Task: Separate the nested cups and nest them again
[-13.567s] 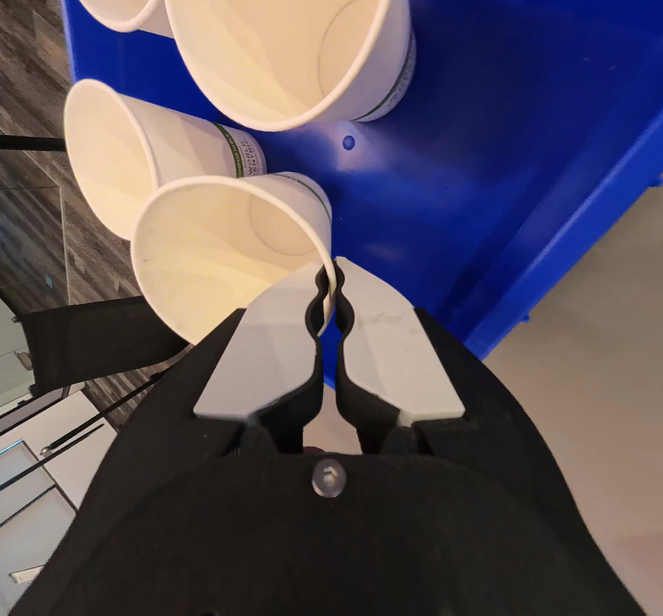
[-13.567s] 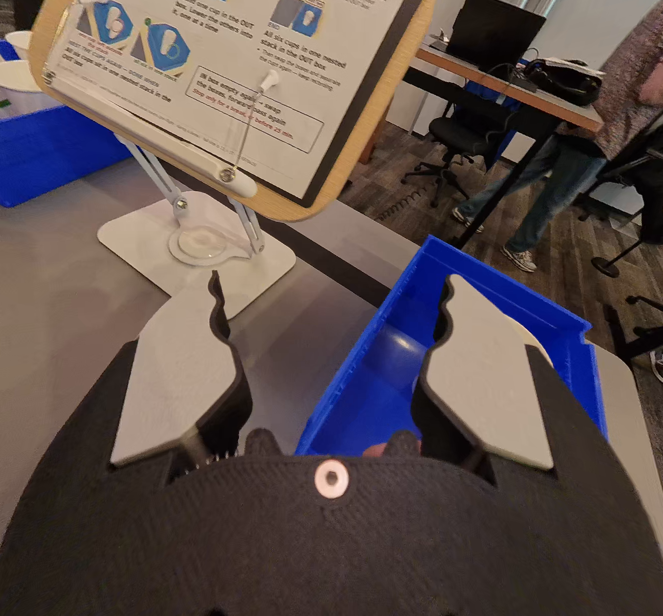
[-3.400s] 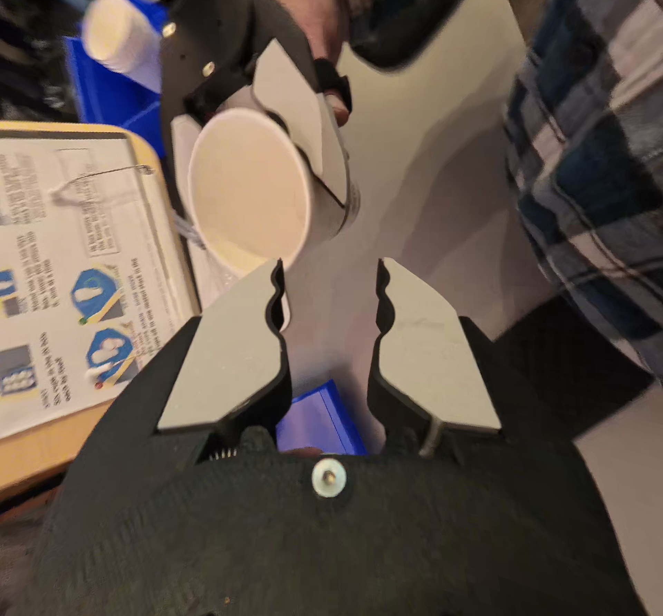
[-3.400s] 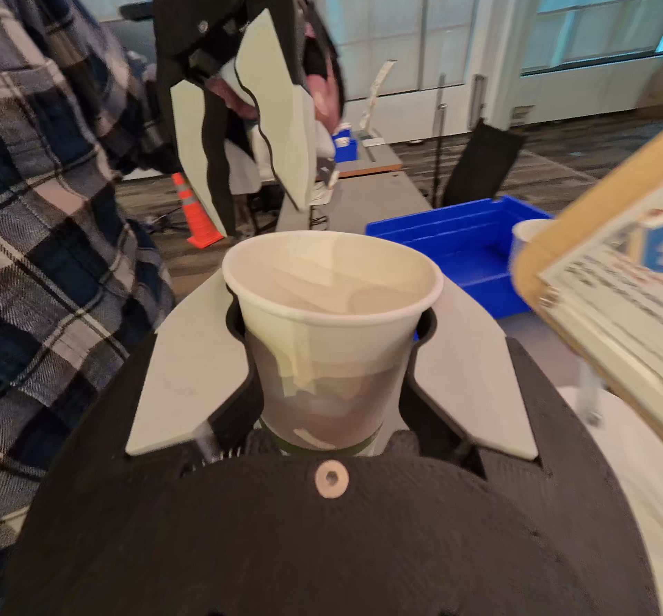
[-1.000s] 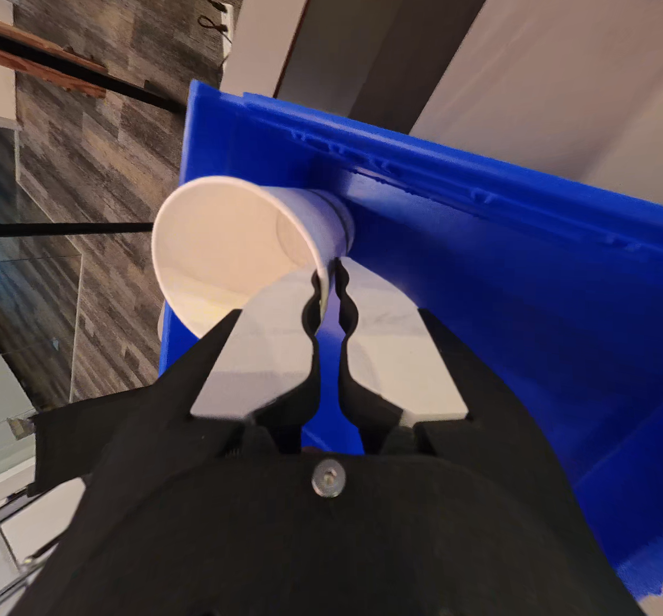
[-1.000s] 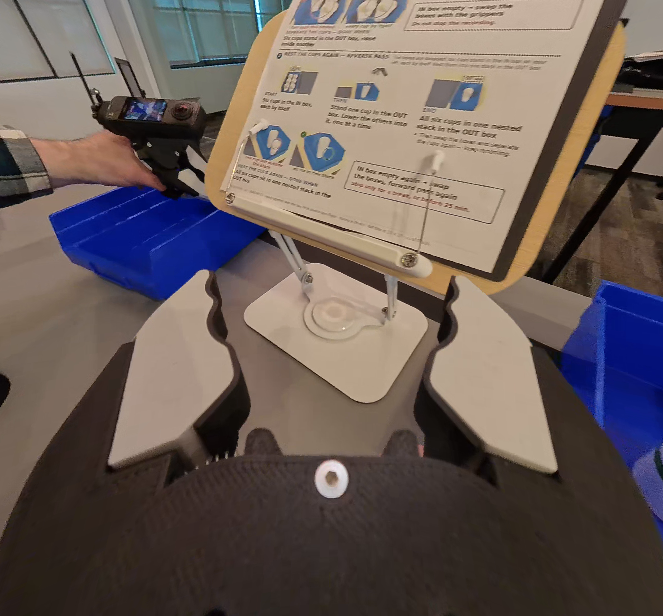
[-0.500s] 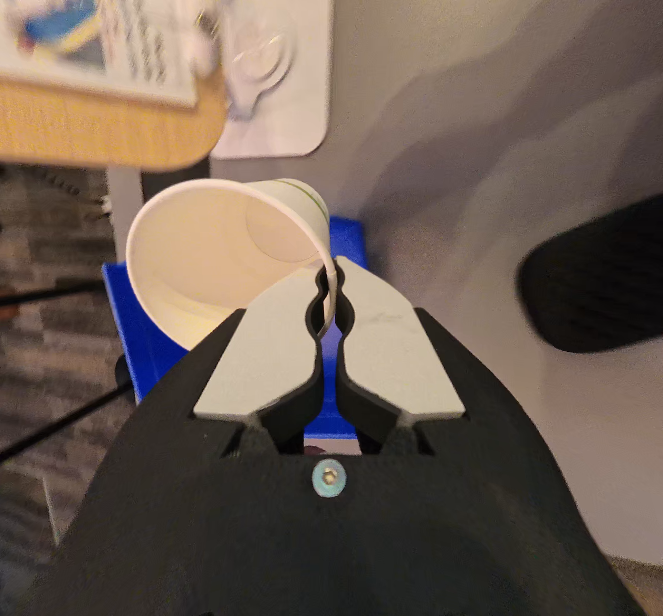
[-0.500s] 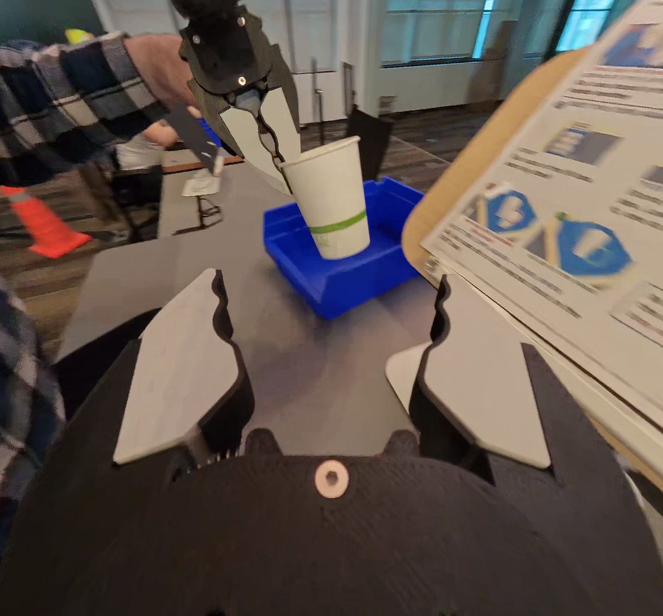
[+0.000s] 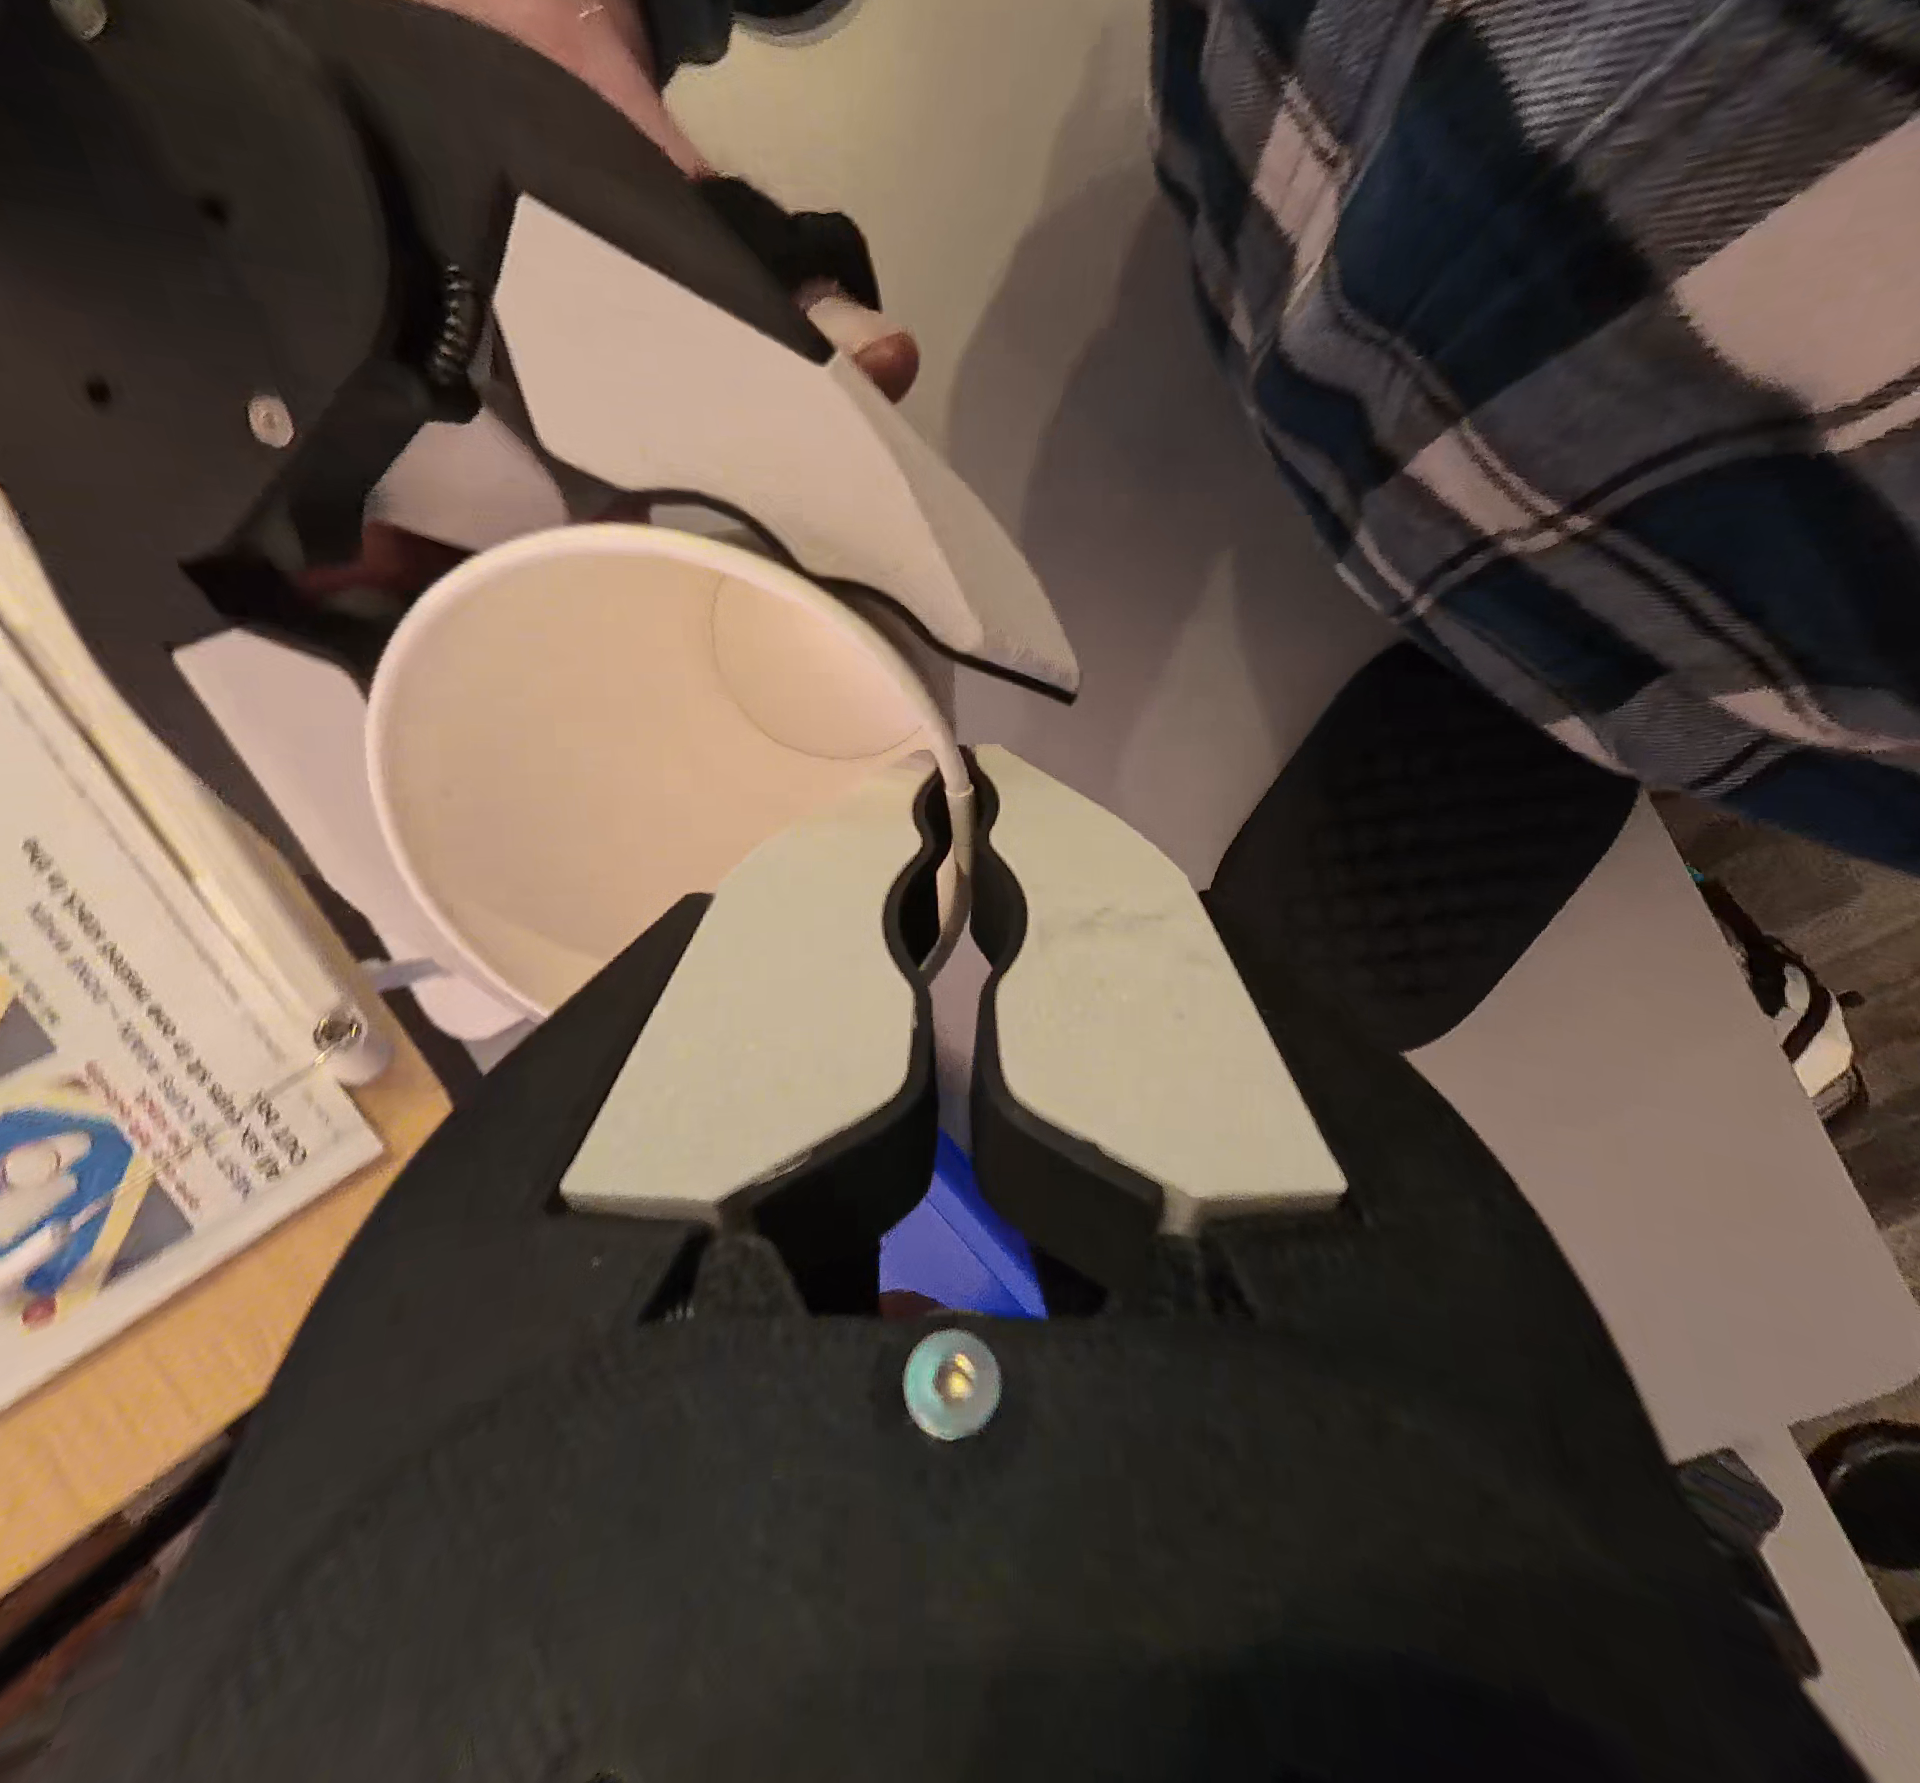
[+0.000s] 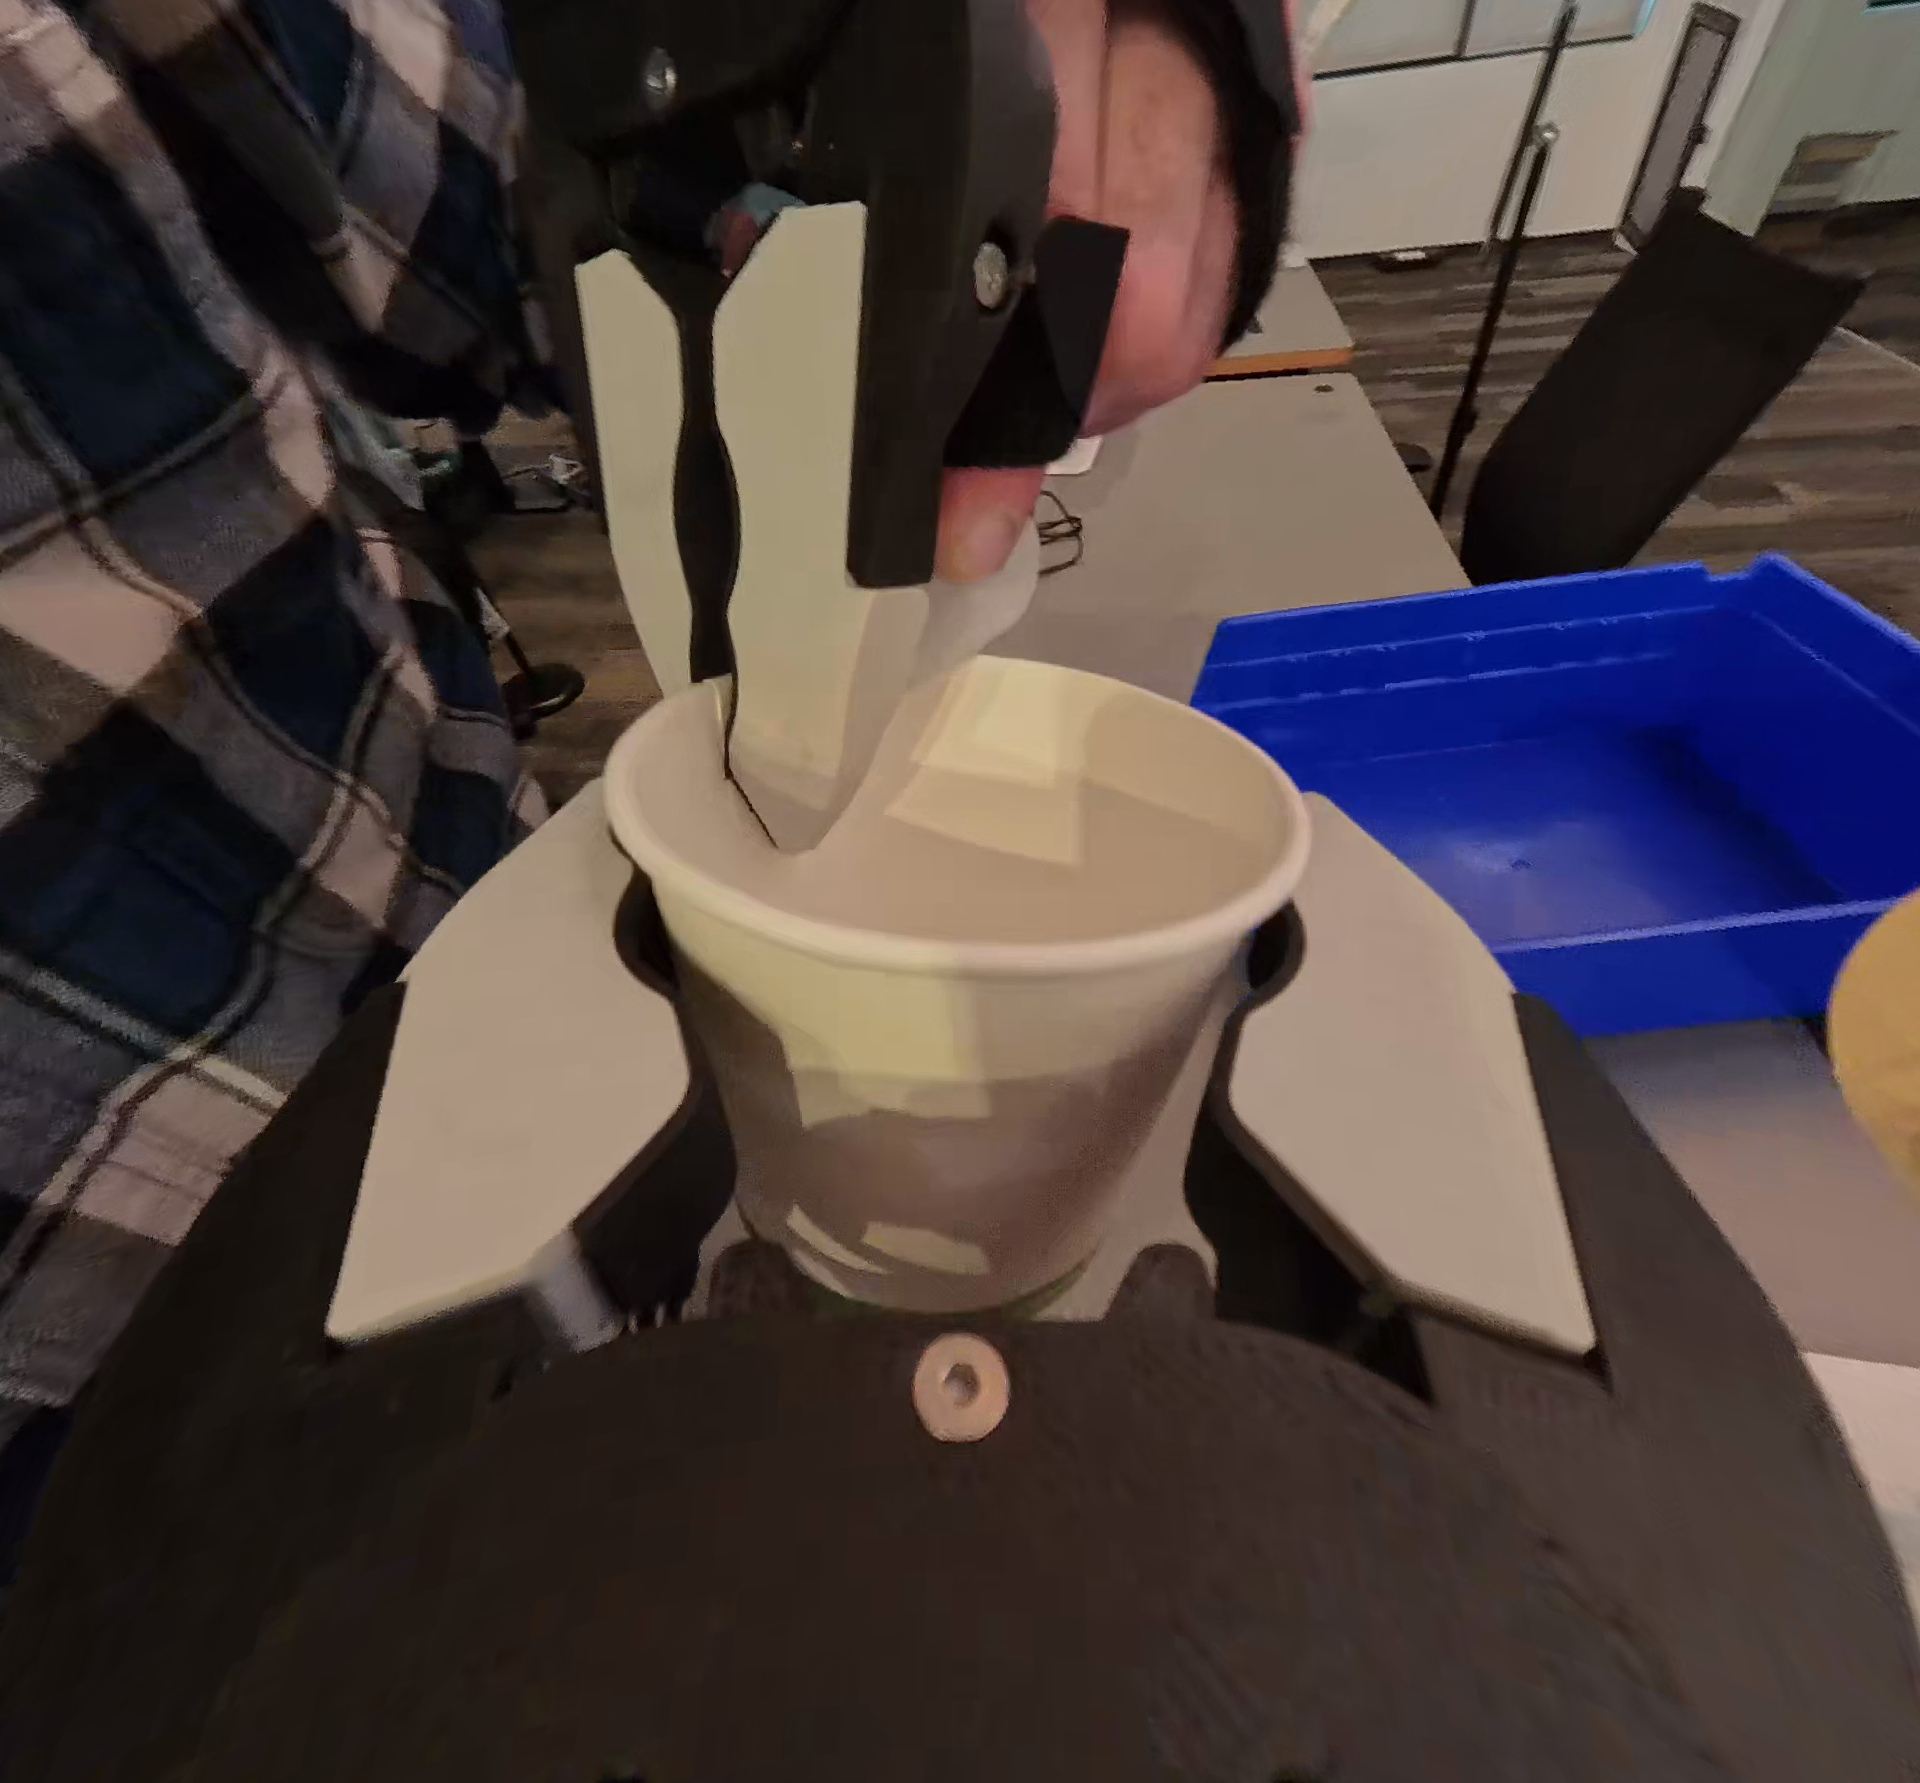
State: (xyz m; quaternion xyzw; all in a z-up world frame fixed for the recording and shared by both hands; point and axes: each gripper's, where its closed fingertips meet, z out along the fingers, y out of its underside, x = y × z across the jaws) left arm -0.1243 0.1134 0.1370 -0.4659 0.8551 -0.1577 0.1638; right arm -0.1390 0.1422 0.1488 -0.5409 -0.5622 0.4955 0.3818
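the left gripper (image 9: 956,829) pinches the cup (image 10: 956,985) rim at frame centre; the right gripper (image 10: 956,912) brackets its body, jaws wide, contact unclear. releasing early could drop it; squeezing could crush it.

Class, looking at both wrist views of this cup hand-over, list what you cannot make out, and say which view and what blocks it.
- Right wrist view: the paper cup's base, hidden by the right gripper's black body.
- Left wrist view: the cup's outer wall, behind its own mouth and the right gripper's finger.
- Right wrist view: the blue bin's right end, cut off by the edge.
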